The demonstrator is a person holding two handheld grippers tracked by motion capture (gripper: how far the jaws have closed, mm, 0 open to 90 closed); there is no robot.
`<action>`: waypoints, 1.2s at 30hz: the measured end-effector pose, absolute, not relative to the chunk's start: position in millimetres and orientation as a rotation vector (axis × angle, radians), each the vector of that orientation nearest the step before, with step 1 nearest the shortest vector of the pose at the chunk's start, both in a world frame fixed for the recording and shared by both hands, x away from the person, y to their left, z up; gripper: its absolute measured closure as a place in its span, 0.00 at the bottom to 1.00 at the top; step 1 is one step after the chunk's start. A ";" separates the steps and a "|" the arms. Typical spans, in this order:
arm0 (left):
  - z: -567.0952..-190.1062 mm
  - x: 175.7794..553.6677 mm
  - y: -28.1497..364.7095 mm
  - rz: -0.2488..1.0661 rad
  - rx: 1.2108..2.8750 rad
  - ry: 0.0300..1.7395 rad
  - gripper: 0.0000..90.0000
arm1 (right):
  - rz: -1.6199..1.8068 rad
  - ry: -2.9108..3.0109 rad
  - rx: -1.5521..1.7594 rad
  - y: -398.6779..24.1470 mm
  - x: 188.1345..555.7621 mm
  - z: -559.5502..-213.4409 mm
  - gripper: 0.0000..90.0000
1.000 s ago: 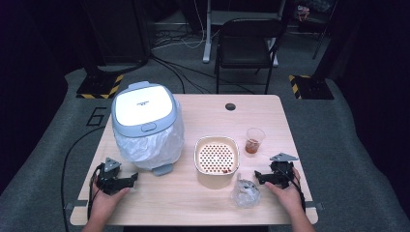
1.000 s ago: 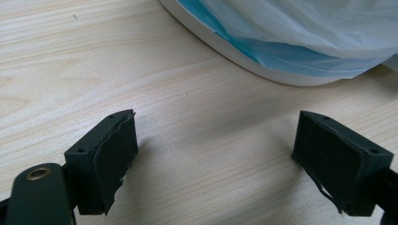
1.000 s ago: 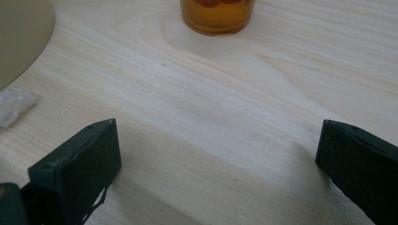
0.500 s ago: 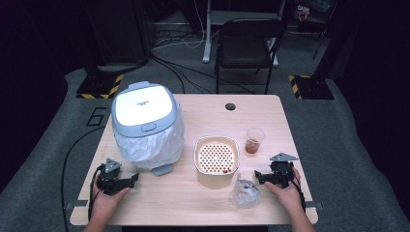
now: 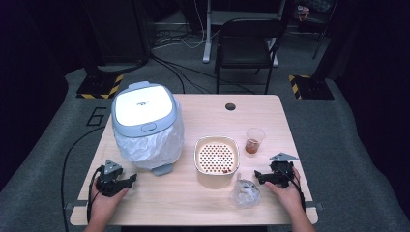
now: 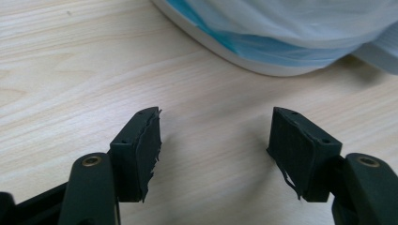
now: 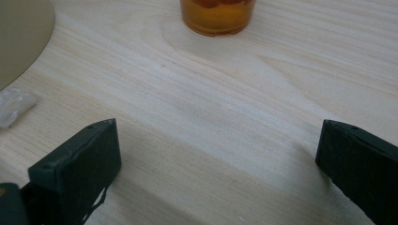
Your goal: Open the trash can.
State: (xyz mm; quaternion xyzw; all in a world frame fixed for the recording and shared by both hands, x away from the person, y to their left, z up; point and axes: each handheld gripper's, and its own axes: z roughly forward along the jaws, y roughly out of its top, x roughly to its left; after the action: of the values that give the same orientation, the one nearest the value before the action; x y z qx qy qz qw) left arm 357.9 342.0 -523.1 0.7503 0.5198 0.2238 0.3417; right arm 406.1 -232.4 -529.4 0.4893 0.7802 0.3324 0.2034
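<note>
Between the left gripper's (image 6: pixel 213 140) black pads there is only bare wood: its jaws have just been closing, from wide apart to a narrower gap, and they hold nothing. That looks like a trial squeeze before work begins, not a grasp. Just ahead of them sits the white-lidded bin lined with a pale plastic bag (image 6: pixel 300 37), apart from the pads. The right gripper (image 7: pixel 216 164) stands wide open and empty, its clear plastic cup of amber liquid (image 7: pixel 218 14) ahead, the crumpled clear wrapper (image 5: pixel 245 192) beside it. The light wooden table (image 5: pixel 164 203) offers free room between both hands; its near edge runs close under the wrists.
</note>
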 end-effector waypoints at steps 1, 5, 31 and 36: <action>-523.1 357.9 342.0 0.582 1.951 1.352 0.39 | 0.928 2.177 1.365 -232.4 406.1 -529.4 0.00; -511.3 347.6 330.8 0.520 1.924 1.291 0.39 | 0.927 2.177 1.364 -232.5 406.1 -529.4 0.00; -489.0 335.1 266.3 0.362 2.076 0.985 0.45 | 0.927 2.178 1.364 -232.5 406.1 -529.4 0.00; -488.4 335.6 248.7 0.323 2.031 1.019 0.45 | 0.927 2.177 1.365 -232.4 406.1 -529.4 0.00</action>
State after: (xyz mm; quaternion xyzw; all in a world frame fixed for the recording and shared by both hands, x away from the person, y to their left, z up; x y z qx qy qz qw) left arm 335.6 248.7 -488.4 0.8069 0.4047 0.1281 0.4106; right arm 406.1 -232.4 -529.4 0.4894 0.7802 0.3324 0.2035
